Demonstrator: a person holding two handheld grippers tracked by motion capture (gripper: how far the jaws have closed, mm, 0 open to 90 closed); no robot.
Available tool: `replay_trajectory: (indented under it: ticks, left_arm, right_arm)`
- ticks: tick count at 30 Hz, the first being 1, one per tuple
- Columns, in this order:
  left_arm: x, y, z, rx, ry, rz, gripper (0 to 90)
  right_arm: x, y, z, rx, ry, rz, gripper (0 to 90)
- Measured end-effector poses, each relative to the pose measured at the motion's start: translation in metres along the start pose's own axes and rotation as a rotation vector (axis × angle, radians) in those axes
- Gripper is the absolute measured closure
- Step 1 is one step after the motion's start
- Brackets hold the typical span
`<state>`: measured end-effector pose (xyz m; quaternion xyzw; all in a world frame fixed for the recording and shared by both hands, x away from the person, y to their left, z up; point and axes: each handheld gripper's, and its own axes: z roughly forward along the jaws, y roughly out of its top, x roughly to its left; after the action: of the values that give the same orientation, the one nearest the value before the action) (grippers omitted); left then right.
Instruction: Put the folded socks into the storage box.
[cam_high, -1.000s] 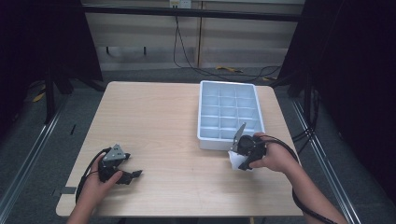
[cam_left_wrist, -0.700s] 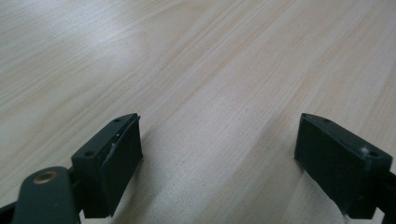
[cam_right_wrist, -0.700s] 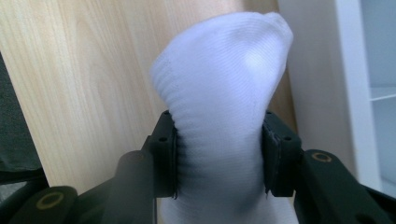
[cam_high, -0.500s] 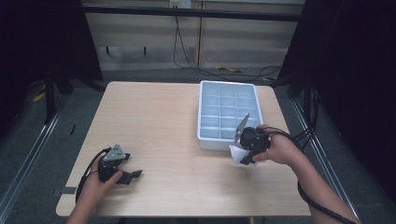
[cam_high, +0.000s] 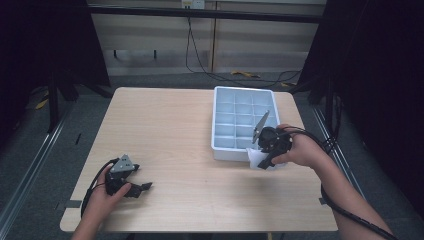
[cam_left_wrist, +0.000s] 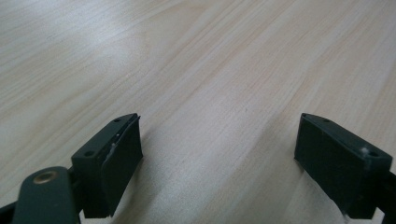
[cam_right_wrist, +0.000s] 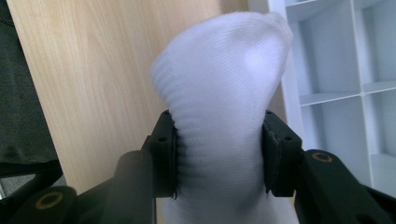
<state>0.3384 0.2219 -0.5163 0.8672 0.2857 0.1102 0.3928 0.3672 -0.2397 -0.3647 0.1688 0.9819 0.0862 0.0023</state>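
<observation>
High view shows a pale wooden surface (cam_high: 200, 150) with a white tray (cam_high: 243, 102) of square compartments standing toward its far right part. The right hand-held gripper (cam_high: 264, 156) sits just at the tray's near edge, held in the person's right hand (cam_high: 300, 151), and a white sock (cam_high: 258, 160) hangs from it right beside the tray's near wall, over the wood. Right gripper view gives the close look: the two black jaws press on the sock (cam_right_wrist: 219, 107) from both sides, pinching its ribbed knit so that the fabric narrows between the pads and bulges above them, with the tray's compartments (cam_right_wrist: 336, 70) just to the right of the sock. Well away from the tray, near the surface's front left corner, the left hand-held gripper (cam_high: 142, 187) rests low on the wood in the person's left hand (cam_high: 102, 195). Left gripper view shows its jaws spread wide with bare wood grain (cam_left_wrist: 210, 93) between them.
</observation>
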Motion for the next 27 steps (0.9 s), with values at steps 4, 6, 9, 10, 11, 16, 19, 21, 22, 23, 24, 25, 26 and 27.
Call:
replay_trajectory:
  ticks: [4,6,9,10,11,16,19,21,22,23,24,25,26,27]
  left_arm:
    - [0.0,0.0,0.0,-0.001,-0.002,-0.004,14.6]
    - [0.0,0.0,0.0,0.0,-0.002,0.0,14.6]
    - [0.0,0.0,0.0,-0.004,-0.003,0.001,14.6]
    - [0.0,0.0,0.0,-0.003,-0.002,0.0,14.6]
    - [0.0,0.0,0.0,-0.003,-0.002,0.002,14.6]
    - [0.0,0.0,0.0,0.0,-0.002,0.003,14.6]
    - [0.0,0.0,0.0,0.001,-0.002,0.003,14.6]
    - [0.0,0.0,0.0,0.001,-0.002,0.003,14.6]
    - [0.0,0.0,0.0,0.001,-0.003,0.003,14.6]
    - [0.0,0.0,0.0,-0.001,-0.003,0.005,14.6]
    - [0.0,0.0,0.0,0.001,-0.003,0.004,14.6]
    - [0.0,0.0,0.0,0.0,-0.003,0.005,14.6]
    - [0.0,0.0,0.0,-0.001,-0.005,0.005,14.6]
    - [0.0,0.0,0.0,0.0,-0.003,0.005,14.6]
  right_arm:
    - [-0.006,0.002,-0.005,-0.015,-0.002,0.004,54.8]
    - [-0.007,0.005,-0.007,-0.018,-0.004,0.025,54.8]
    - [-0.01,0.011,-0.008,-0.021,-0.007,0.017,54.7]
    - [-0.01,0.013,-0.008,-0.027,-0.003,0.014,54.6]
    - [-0.011,0.015,-0.008,-0.032,0.0,0.004,54.4]
    - [-0.014,0.025,-0.007,-0.041,-0.005,-0.006,54.3]
    - [-0.017,0.031,-0.008,-0.04,-0.008,0.003,54.2]
    - [-0.019,0.035,-0.008,-0.043,-0.009,0.003,54.1]
    - [-0.02,0.037,-0.008,-0.045,-0.016,0.002,54.0]
    - [-0.021,0.039,-0.008,-0.048,-0.018,0.008,54.0]
    - [-0.022,0.041,-0.007,-0.045,-0.009,0.005,54.0]
    - [-0.023,0.043,-0.006,-0.046,-0.012,0.003,54.0]
    - [-0.024,0.046,-0.006,-0.04,-0.016,0.007,54.0]
    - [-0.024,0.048,-0.005,-0.032,-0.016,0.011,54.0]
